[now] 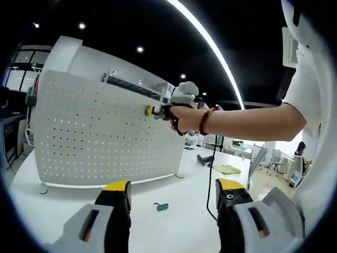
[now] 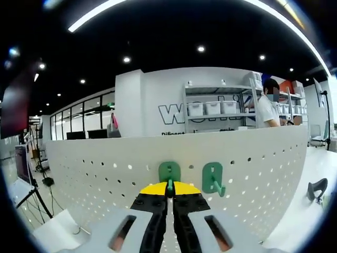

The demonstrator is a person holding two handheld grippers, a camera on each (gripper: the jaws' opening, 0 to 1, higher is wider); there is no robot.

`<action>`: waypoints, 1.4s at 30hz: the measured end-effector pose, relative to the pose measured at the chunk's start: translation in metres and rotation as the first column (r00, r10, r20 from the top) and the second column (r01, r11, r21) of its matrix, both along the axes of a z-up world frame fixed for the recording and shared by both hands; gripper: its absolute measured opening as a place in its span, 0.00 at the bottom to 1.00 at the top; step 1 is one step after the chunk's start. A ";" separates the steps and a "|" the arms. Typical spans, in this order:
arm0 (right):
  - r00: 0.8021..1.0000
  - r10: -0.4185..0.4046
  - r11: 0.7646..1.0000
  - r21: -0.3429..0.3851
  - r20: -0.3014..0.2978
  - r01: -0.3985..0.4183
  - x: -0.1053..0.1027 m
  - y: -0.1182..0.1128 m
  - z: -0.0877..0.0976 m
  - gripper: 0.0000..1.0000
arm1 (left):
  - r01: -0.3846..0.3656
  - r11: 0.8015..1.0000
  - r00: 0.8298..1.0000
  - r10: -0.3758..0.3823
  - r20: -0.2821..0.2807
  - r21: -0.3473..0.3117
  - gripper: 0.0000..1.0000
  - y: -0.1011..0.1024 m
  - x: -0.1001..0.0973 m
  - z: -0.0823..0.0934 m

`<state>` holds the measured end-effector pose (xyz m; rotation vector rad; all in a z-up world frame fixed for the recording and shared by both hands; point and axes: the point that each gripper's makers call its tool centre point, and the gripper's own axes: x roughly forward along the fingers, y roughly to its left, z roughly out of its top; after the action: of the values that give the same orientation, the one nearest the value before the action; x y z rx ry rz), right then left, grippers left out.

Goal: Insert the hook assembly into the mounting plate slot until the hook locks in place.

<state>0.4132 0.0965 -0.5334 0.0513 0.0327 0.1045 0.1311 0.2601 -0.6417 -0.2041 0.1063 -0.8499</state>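
Observation:
A white perforated mounting plate (image 1: 105, 132) stands upright on the table. My right gripper (image 1: 158, 111), held by a person's hand, presses a green hook against the plate's upper right part. In the right gripper view its yellow-tipped jaws (image 2: 169, 188) are shut on the green hook (image 2: 169, 172), whose base lies against the plate (image 2: 105, 168). A second green hook (image 2: 213, 178) hangs on the plate just to the right. My left gripper (image 1: 174, 192) is open over the table, with nothing between its jaws. A loose green hook (image 1: 161, 206) lies on the table ahead of it.
The white table (image 1: 174, 221) runs under the plate. A black cable (image 1: 211, 179) hangs from the right gripper. A green pad (image 1: 227, 169) and a dark object (image 1: 204, 159) lie further back. Shelves with bins (image 2: 213, 108) and a person (image 2: 271, 105) stand behind the plate.

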 end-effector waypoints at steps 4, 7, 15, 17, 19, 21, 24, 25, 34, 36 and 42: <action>1.000 -0.008 1.000 0.003 -0.012 0.008 0.001 0.001 -0.003 0.01 | -0.005 1.000 1.000 0.005 -0.003 0.001 0.66 0.001 0.001 0.000; 1.000 -0.010 1.000 -0.009 0.008 0.010 -0.002 0.001 -0.004 0.01 | -0.009 1.000 1.000 0.009 -0.007 0.000 0.66 0.002 0.001 -0.001; 1.000 0.022 0.999 -0.030 0.004 -0.022 -0.002 0.002 -0.001 0.04 | -0.015 1.000 1.000 0.015 -0.015 -0.003 0.66 0.003 0.002 -0.001; 1.000 0.027 0.999 -0.029 0.010 -0.026 -0.003 0.003 0.001 0.05 | -0.009 1.000 1.000 0.009 -0.009 0.003 0.66 0.003 0.002 0.000; 0.999 0.031 0.999 -0.027 0.013 -0.030 -0.003 0.003 0.002 0.05 | -0.008 1.000 1.000 0.008 -0.009 0.005 0.66 0.002 0.002 0.000; 0.999 0.035 0.999 -0.027 0.010 -0.034 -0.002 0.004 0.001 0.07 | -0.010 1.000 1.000 0.010 -0.011 -0.001 0.66 0.003 0.002 0.000; 0.999 0.049 0.998 -0.033 0.013 -0.049 -0.001 0.007 0.001 0.08 | -0.010 1.000 1.000 0.010 -0.013 0.000 0.66 0.003 0.001 0.000; 0.999 0.051 0.998 -0.036 0.015 -0.050 -0.001 0.007 0.002 0.09 | -0.007 1.000 1.000 0.007 -0.013 0.001 0.66 0.003 0.001 0.000; 0.998 0.055 0.998 -0.033 0.001 -0.055 -0.013 0.002 -0.007 0.13 | -0.009 1.000 1.000 0.009 -0.013 0.004 0.66 0.001 0.000 0.003; 0.998 0.057 0.998 -0.027 0.005 -0.057 -0.018 0.002 -0.007 0.13 | -0.009 1.000 1.000 0.009 -0.016 0.002 0.65 0.000 0.000 0.004; 0.996 0.089 0.996 -0.019 0.006 -0.089 -0.034 0.005 -0.012 0.13 | -0.024 1.000 0.999 0.023 -0.042 -0.001 0.65 0.001 0.002 0.001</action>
<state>0.3794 0.1019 -0.5450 0.0308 0.0287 0.1938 0.1328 0.2608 -0.6411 -0.2242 0.1419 -0.8225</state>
